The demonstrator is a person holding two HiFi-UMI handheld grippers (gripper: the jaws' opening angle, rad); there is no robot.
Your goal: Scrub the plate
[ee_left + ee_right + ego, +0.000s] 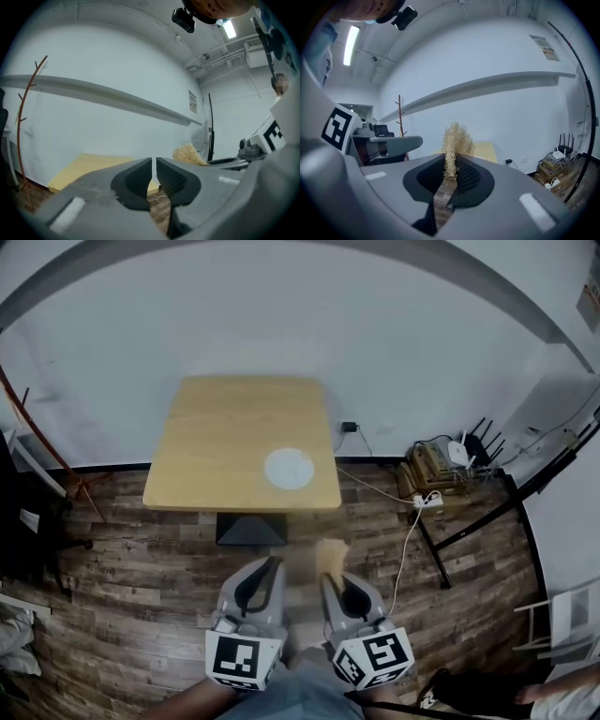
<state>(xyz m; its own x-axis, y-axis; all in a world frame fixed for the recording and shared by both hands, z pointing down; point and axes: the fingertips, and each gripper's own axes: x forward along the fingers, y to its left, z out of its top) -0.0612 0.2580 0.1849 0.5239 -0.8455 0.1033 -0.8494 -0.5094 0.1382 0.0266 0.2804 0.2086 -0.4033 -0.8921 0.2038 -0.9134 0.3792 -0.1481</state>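
Where the plate lies, head view: the white plate [289,468] sits on the wooden table [225,427], near the front edge and toward the right side, with nothing touching it.
Grippers, head view: the left gripper [270,565] and the right gripper [328,570] are side by side over the plank floor [131,568], well short of the table.
Scrubber, head view: a straw-coloured scrubber [330,554] sticks out past the right gripper's tips.
Corner, head view: a router [457,453] and cables lie on the floor to the right of the table.
Jaws, left gripper view: narrow, with only a thin slit between the pads and nothing in it.
Background, left gripper view: the table stands ahead against the white wall [103,61], and the scrubber shows off to the right.
Jaws, right gripper view: closed on the scrubber, its fibres pinched between the pads and fanning out above the tips.
Background, right gripper view: the table lies behind the tuft, the left gripper is at the left, and a coat stand [400,122] is by the wall.
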